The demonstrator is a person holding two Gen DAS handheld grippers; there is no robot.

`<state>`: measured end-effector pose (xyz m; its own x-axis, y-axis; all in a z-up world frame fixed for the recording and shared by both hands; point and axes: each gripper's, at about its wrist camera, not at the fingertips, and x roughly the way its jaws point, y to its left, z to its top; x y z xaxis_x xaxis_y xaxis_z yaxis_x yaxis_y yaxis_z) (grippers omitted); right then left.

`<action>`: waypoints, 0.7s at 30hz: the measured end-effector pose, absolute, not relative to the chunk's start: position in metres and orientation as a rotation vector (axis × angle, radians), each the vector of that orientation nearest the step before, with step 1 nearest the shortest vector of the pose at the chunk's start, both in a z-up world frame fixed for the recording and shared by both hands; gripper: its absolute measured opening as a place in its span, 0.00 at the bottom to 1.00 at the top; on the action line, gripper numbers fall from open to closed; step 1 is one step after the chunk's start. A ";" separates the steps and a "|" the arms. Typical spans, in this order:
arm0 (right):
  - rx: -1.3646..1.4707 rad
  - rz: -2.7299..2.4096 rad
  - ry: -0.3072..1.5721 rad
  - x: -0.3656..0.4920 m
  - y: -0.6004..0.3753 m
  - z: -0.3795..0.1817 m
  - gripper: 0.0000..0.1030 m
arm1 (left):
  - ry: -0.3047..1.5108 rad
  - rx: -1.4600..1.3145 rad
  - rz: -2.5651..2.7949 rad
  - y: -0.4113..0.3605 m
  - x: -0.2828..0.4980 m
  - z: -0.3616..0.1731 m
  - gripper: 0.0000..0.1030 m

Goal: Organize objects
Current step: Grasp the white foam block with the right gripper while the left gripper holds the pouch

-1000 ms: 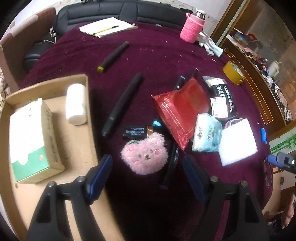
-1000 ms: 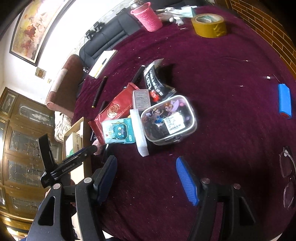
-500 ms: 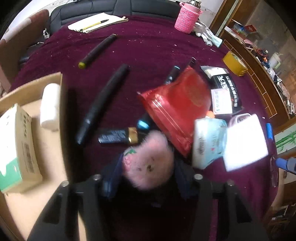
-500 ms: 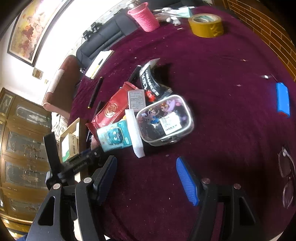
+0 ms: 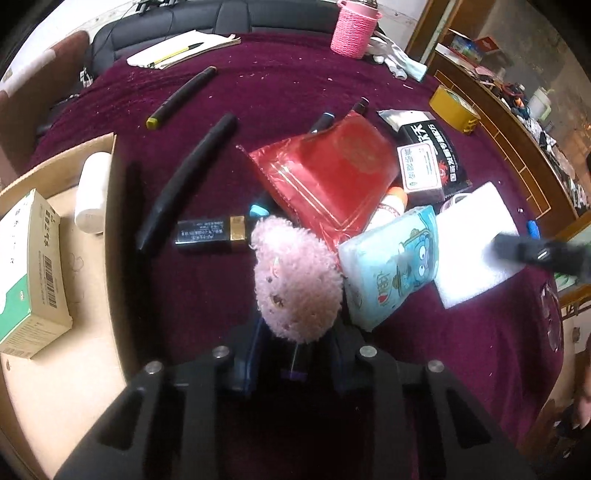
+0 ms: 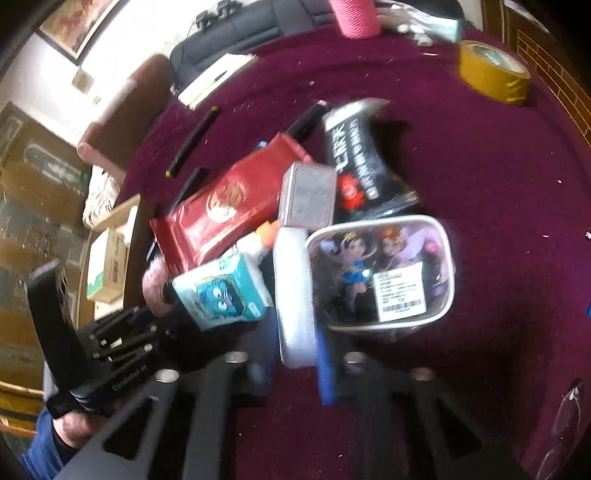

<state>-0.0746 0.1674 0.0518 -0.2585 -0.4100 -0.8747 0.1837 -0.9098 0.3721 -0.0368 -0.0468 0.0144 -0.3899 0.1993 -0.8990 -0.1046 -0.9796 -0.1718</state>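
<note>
Far left on the bench (image 5: 280, 85), soft with dark purple cloth: one brown cardboard box (image 5: 110, 221), flat and open. Holds one green-and-white paper carton (image 5: 29, 273) with a barcode, and one smooth white bottle (image 5: 92, 192) lying down.

Next, two long black pens: one thin marker (image 5: 181, 98) with a yellow end, one fat pen (image 5: 188, 181). Near the fat pen, one small black-and-gold box (image 5: 210, 234), its tiny writing too small to read.

In the middle, one pink fuzzy toy (image 5: 295, 280), round and fluffy. Sits tight in the left gripper (image 5: 297, 334), jaws clenched on its lower part.

Behind it, one shiny red pouch (image 5: 328, 173) with a round gold mark. Leans on one light blue soft pack (image 5: 391, 266) with a blue cartoon face.

Farther right, one small grey box (image 5: 421, 170) with a white label, lying on one black packet (image 5: 439, 147) with big white Chinese writing.

Then one white foam block (image 6: 295, 295), flat and squarish. Stuck between the jaws of the right gripper (image 6: 295, 369), clenched on its near end, though blurry. Touching it, one clear plastic pouch (image 6: 384, 273) with cartoon girls and a barcode sticker.

At the back right, one yellow tape roll (image 5: 452, 109) and one pink knitted cup (image 5: 352, 33).
</note>
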 end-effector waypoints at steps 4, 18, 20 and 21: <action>1.551 -2.233 -0.237 -0.061 0.165 0.067 0.15 | -0.179 -1.632 2.463 -0.047 -0.041 0.015 0.51; 1.522 -2.200 -0.308 -0.034 0.182 0.075 0.15 | -0.241 -1.580 2.494 -0.050 -0.044 0.019 0.23; 1.521 -2.189 -0.330 -0.031 0.184 0.074 0.15 | -0.256 -1.566 2.497 -0.050 -0.040 0.023 0.23; 1.519 -2.182 -0.346 -0.029 0.185 0.074 0.15 | -0.268 -1.561 2.496 -0.051 -0.036 0.024 0.23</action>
